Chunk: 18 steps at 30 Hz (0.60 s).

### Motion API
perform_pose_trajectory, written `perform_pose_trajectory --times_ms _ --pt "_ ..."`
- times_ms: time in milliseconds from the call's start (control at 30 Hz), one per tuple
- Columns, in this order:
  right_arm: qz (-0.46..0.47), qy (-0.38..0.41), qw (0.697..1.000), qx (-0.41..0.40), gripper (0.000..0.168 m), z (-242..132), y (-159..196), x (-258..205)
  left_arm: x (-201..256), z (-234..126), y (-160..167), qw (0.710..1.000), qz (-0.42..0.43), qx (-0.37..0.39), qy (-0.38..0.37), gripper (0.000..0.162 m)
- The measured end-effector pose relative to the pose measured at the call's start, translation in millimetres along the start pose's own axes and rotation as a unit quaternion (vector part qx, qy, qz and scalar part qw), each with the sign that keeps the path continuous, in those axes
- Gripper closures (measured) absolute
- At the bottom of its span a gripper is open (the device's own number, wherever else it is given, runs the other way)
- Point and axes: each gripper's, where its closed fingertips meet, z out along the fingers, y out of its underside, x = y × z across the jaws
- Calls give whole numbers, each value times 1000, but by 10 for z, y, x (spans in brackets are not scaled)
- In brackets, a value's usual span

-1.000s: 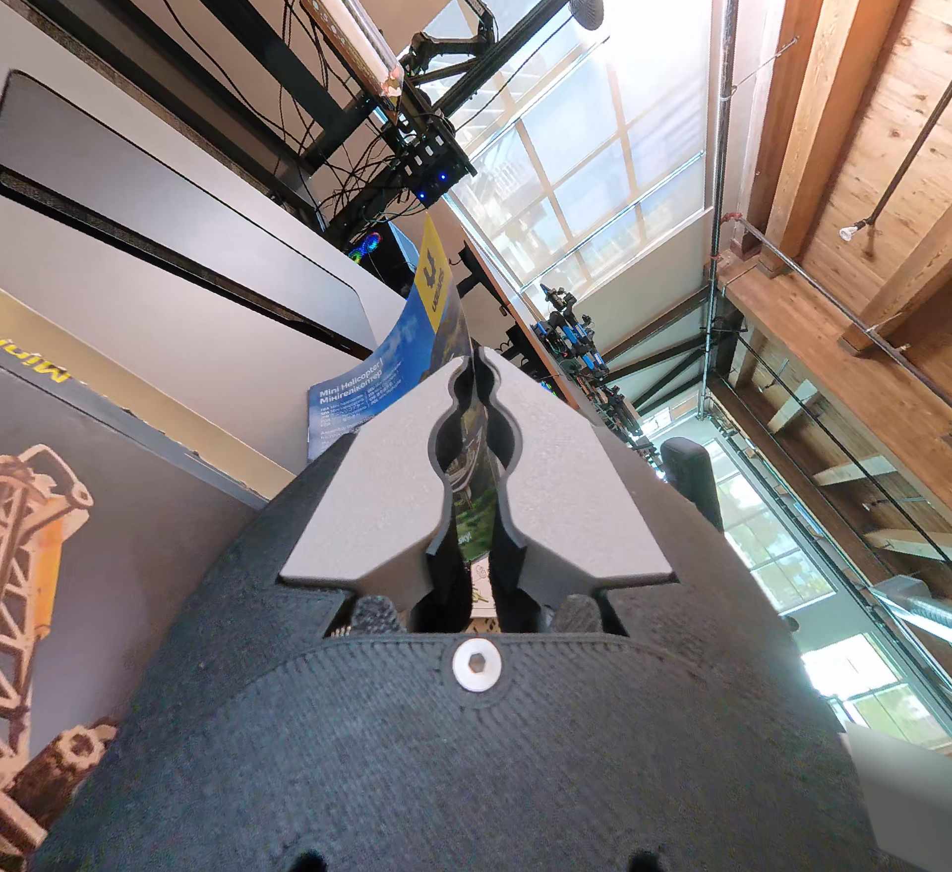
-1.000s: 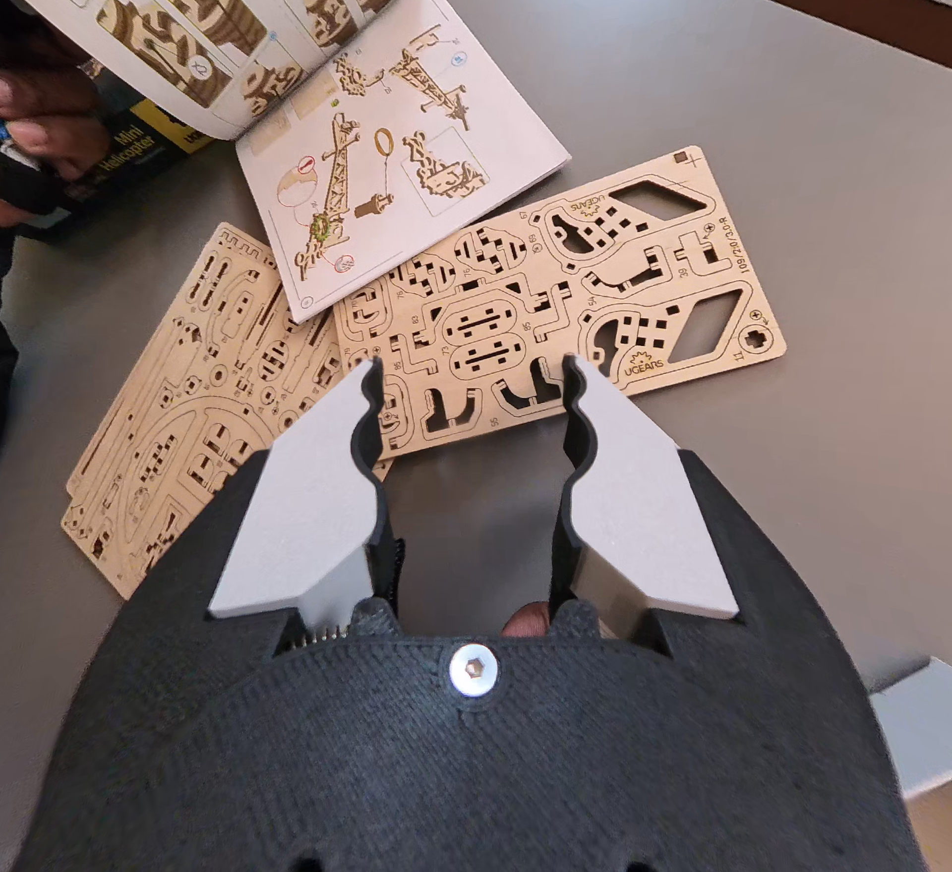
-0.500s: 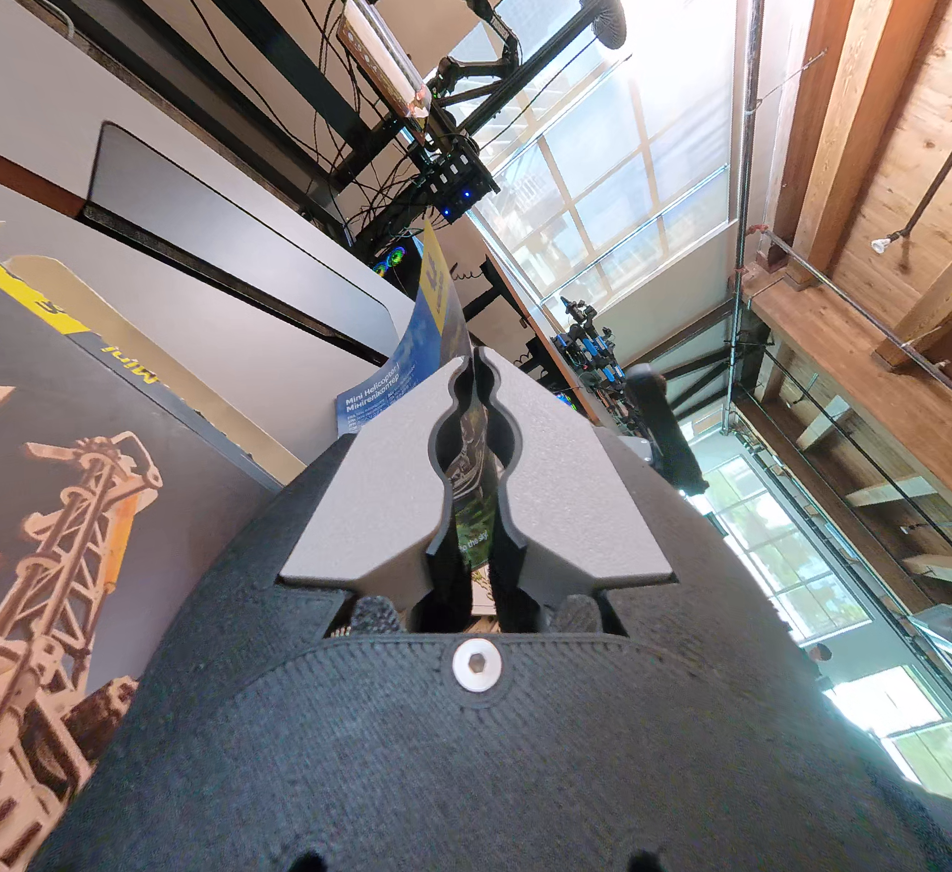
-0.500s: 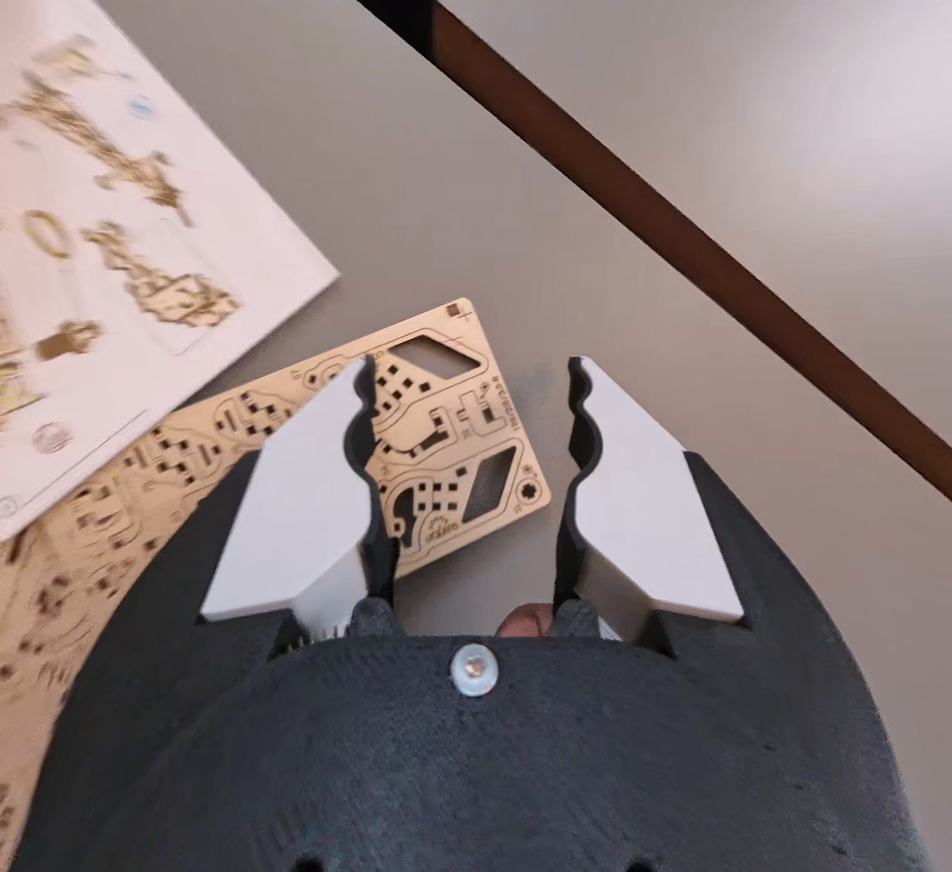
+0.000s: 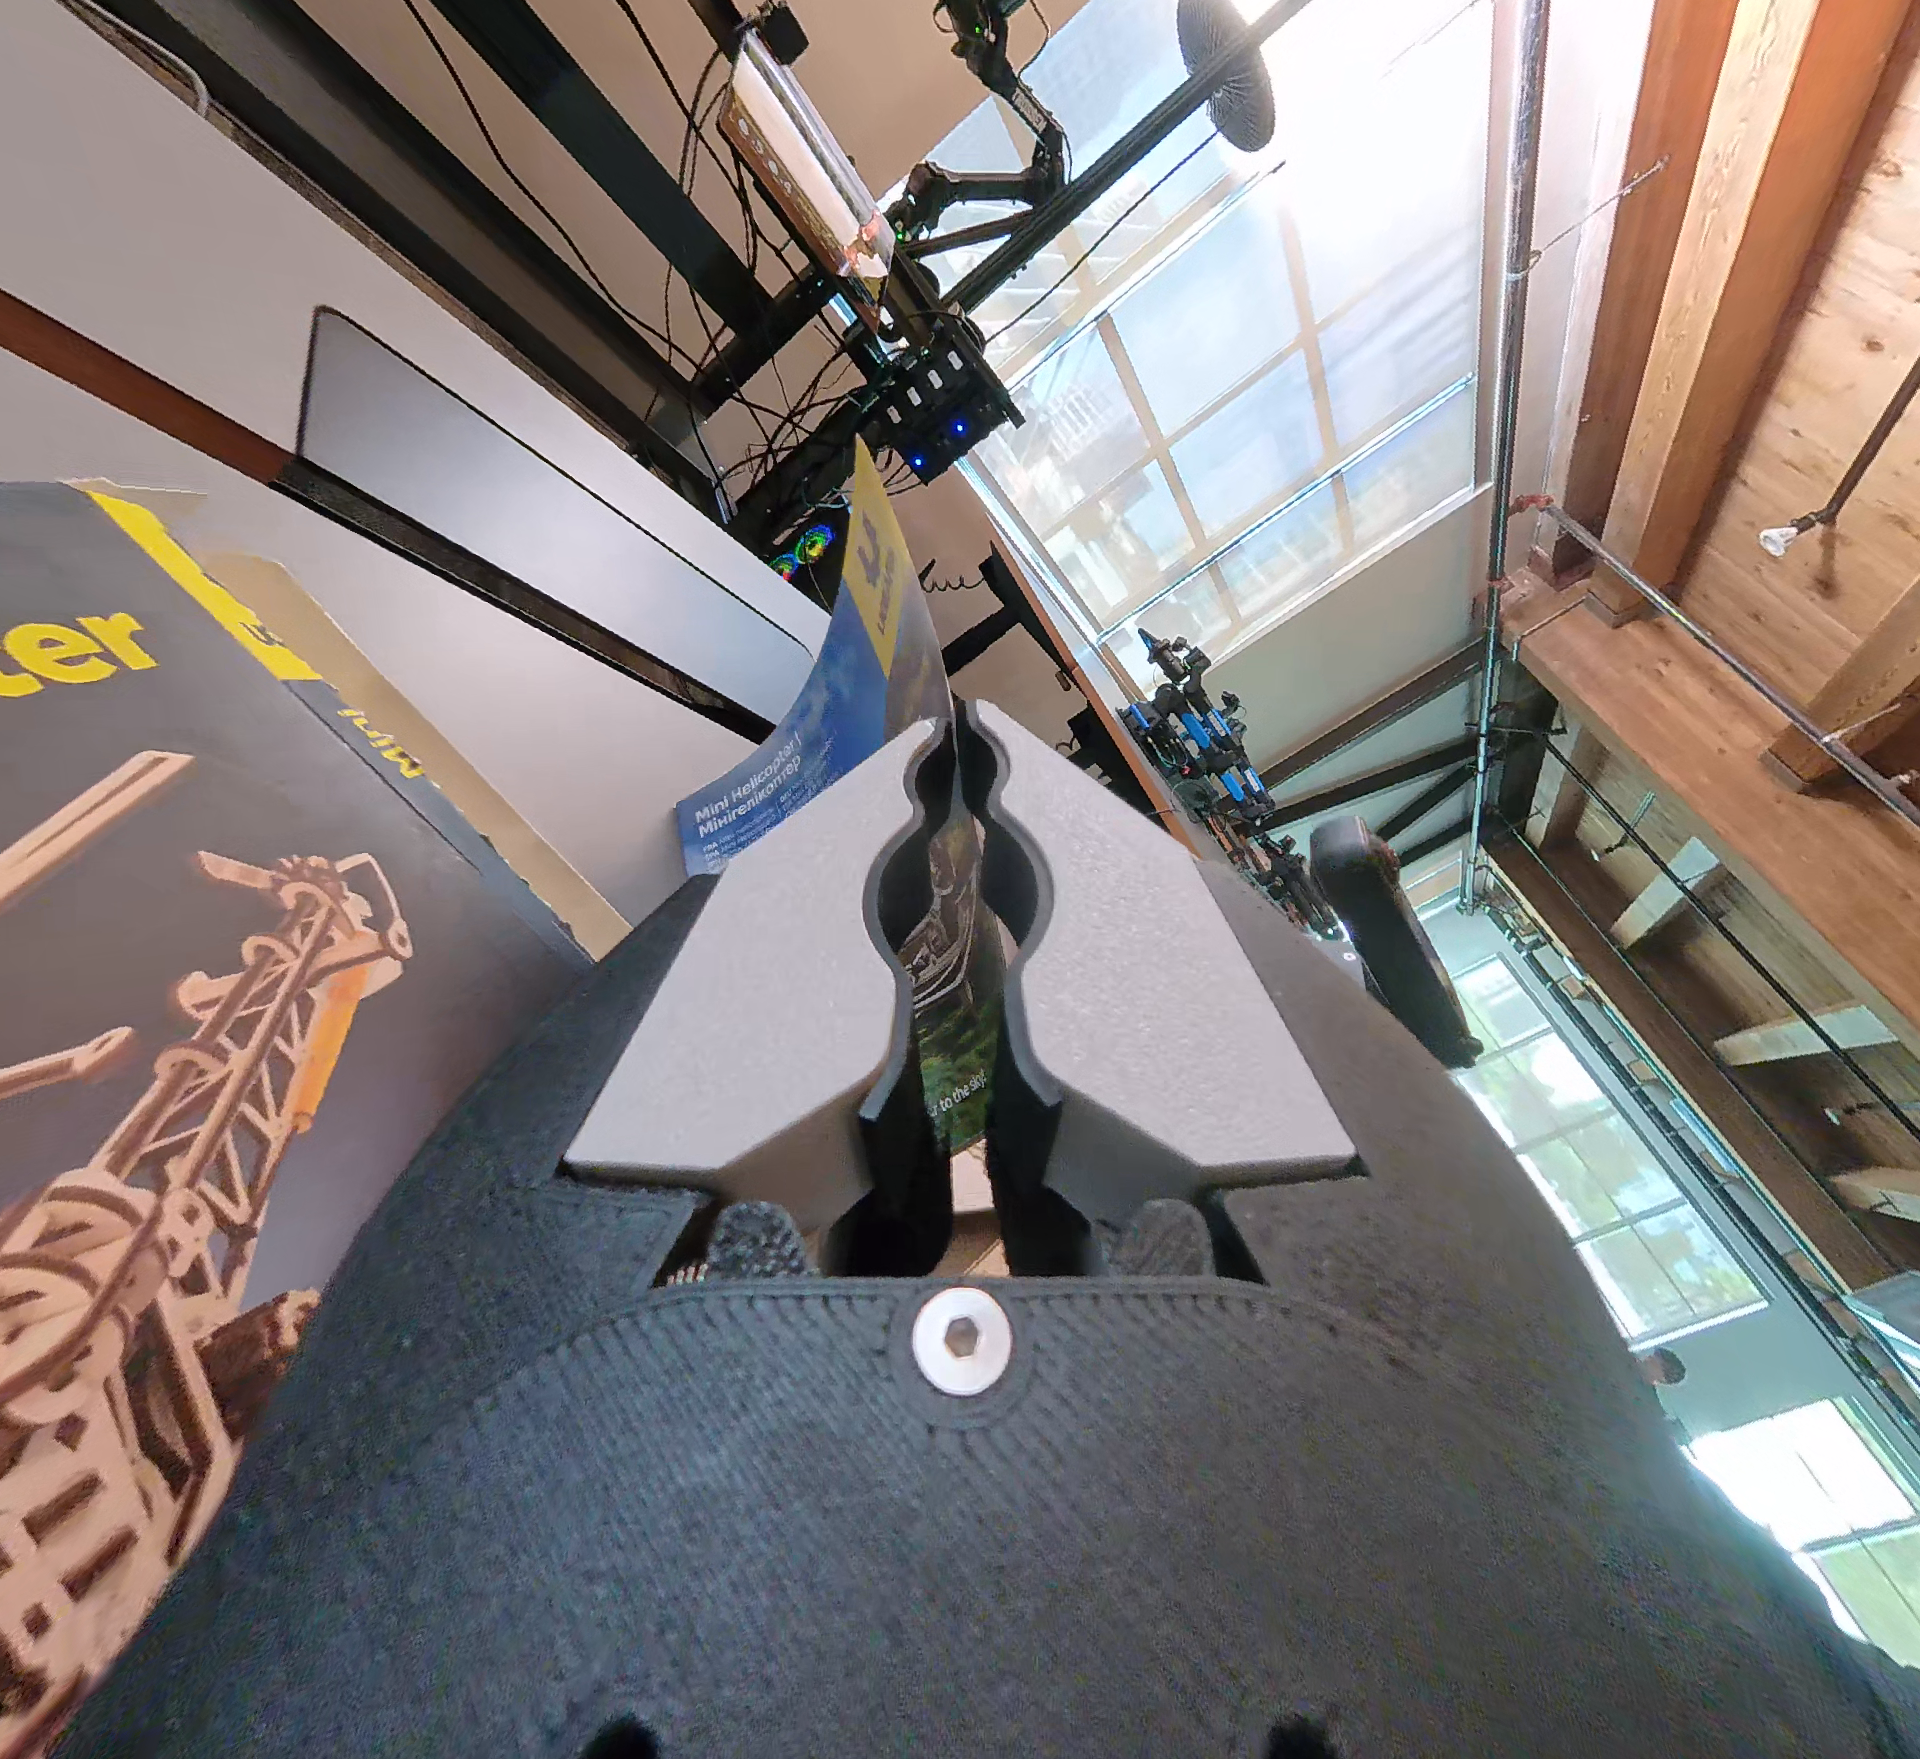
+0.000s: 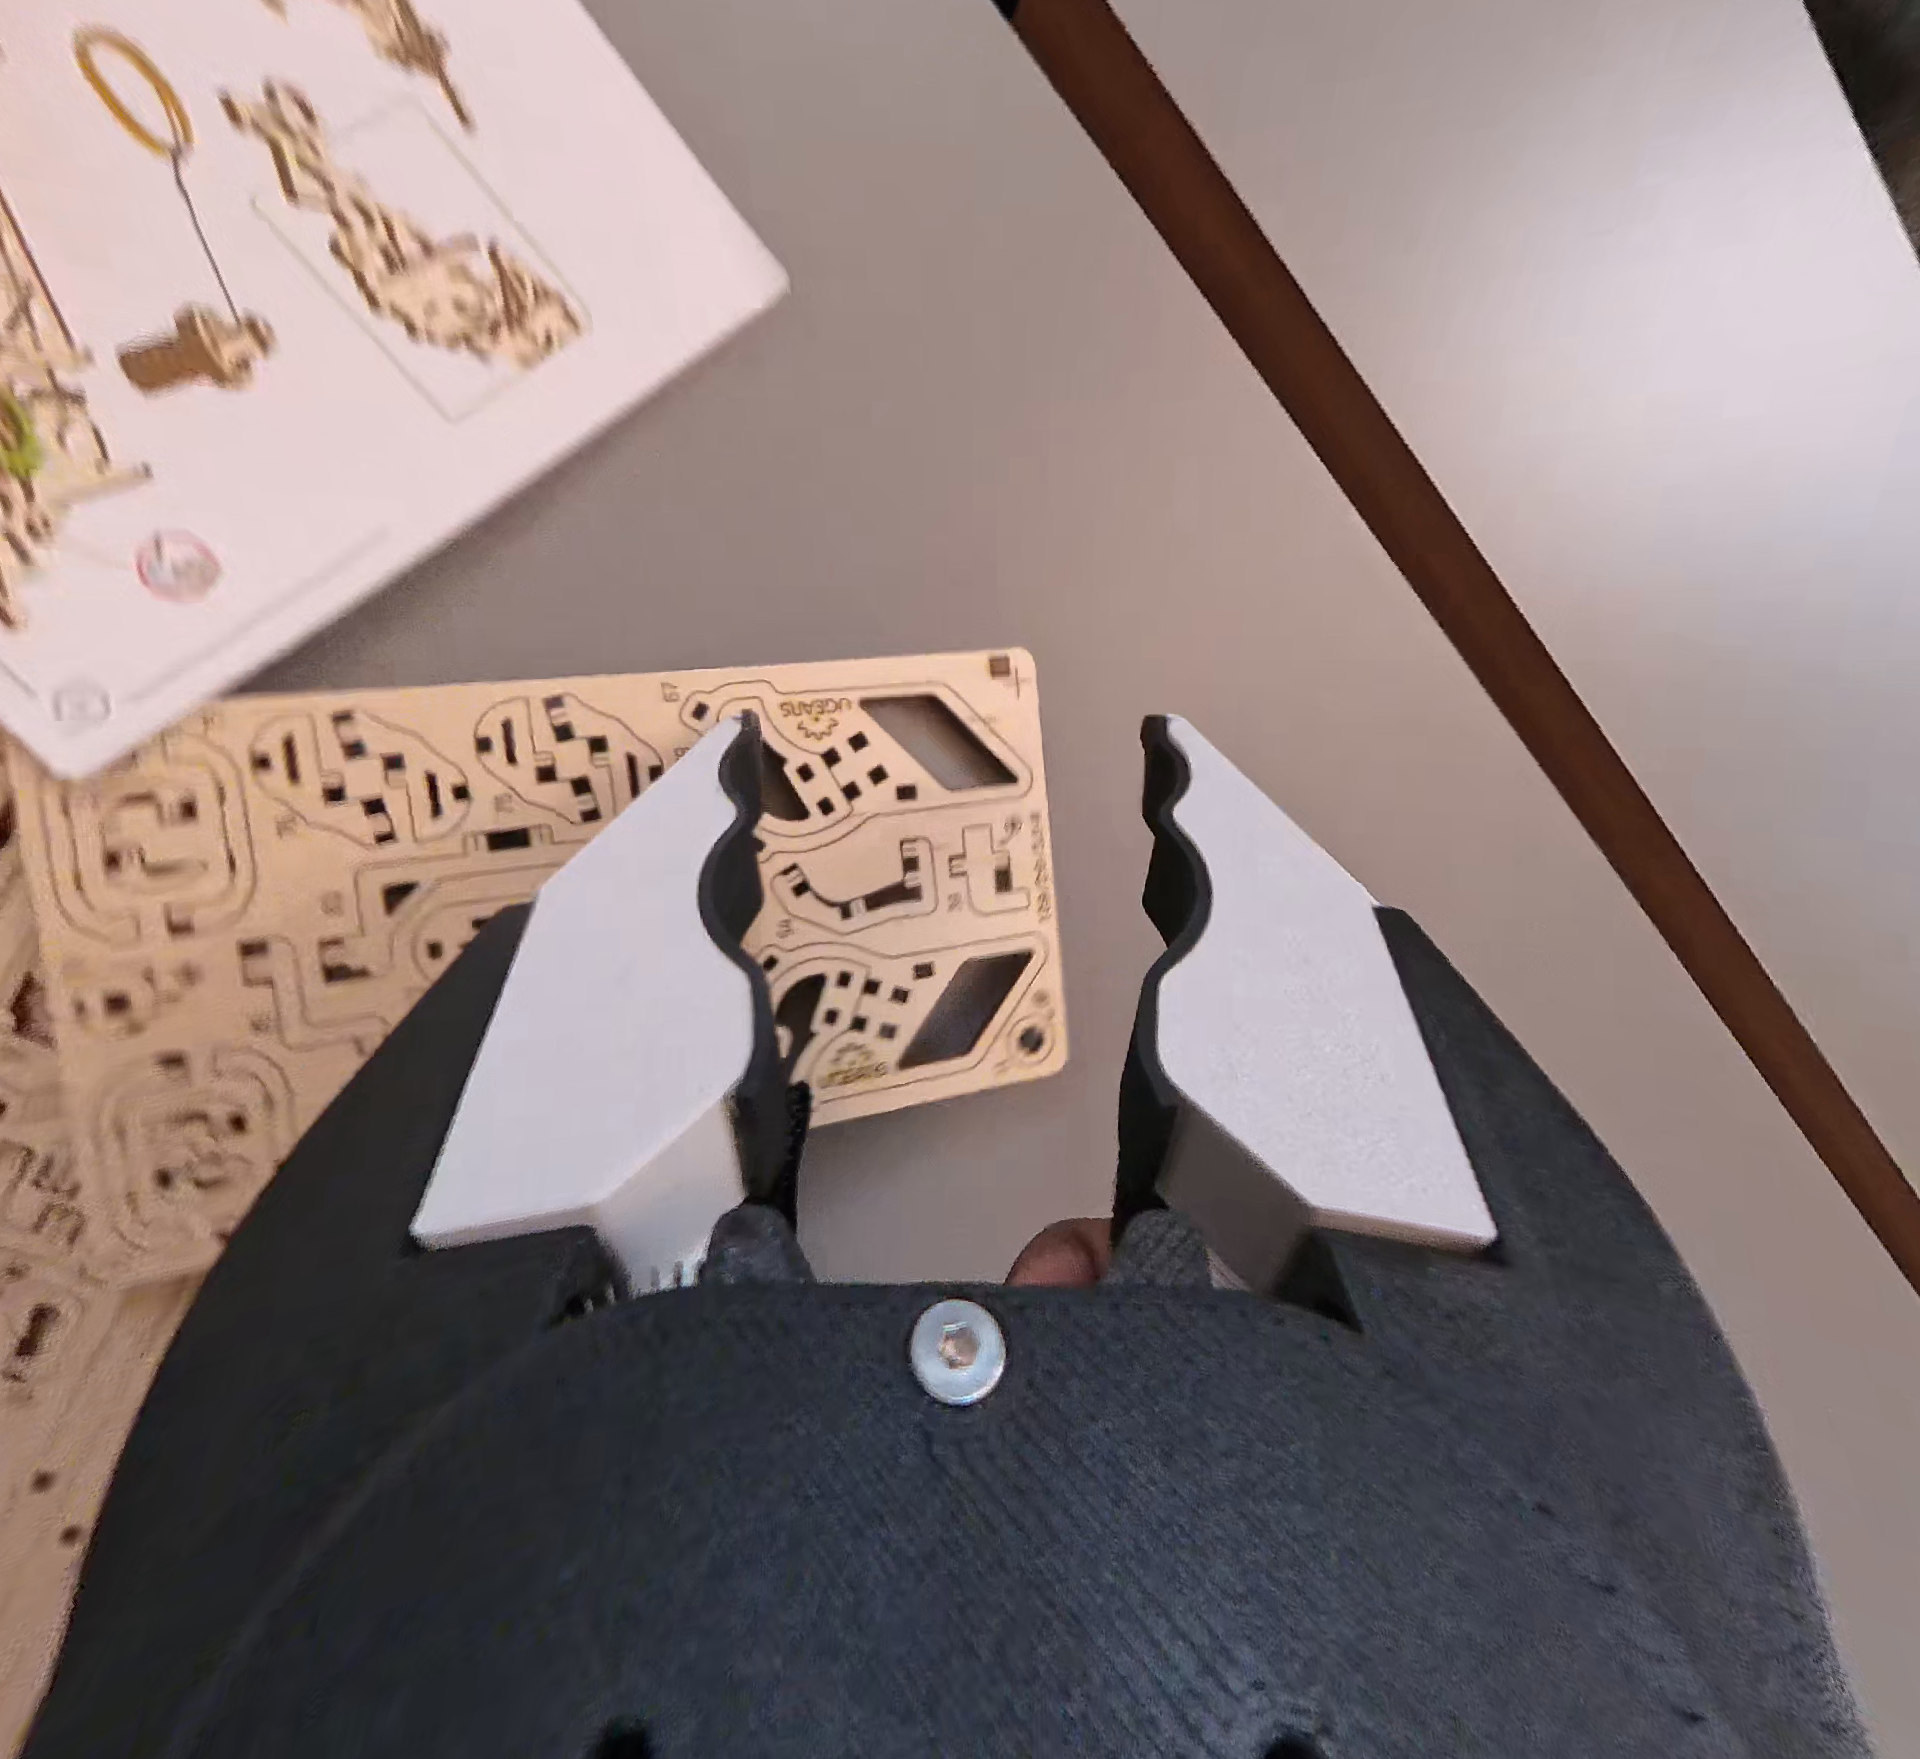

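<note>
My left gripper [image 5: 958, 727] is shut on a thin booklet [image 5: 888, 629] with a blue and yellow cover, held edge-on and pointing up toward the ceiling. A dark kit box [image 5: 177, 878] with a picture of a wooden model stands close at its left. My right gripper [image 6: 945, 733] is open and empty, hovering above the right end of a laser-cut wooden parts sheet [image 6: 914, 836] that lies on the grey table [image 6: 1039, 421]. The white instruction page [image 6: 312, 234] hangs over the sheet at upper left, blurred.
More wooden parts sheets [image 6: 125, 1034] lie at the left. A brown and black seam [image 6: 1382, 462] runs diagonally between two grey table tops. Overhead are a rig with cameras and cables [image 5: 935, 234], large windows [image 5: 1247, 421] and wooden beams [image 5: 1745, 255]. About 30 cm separates my left fingertips from my right.
My right gripper has swung right and moved closer to the wooden sheet's right end, still open. My left gripper has tilted slightly; the kit box shows more at the left.
</note>
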Motion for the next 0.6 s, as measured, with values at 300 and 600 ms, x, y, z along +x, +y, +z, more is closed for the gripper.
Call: perform_pose_trajectory --times_ms 300,600 --pt "-17 -13 998 -58 87 -225 525 114 -86 -114 -131 1000 -7 17 -7 162" --pt "10 53 997 -49 87 -737 546 287 -133 -159 -151 1000 -22 19 -4 162"
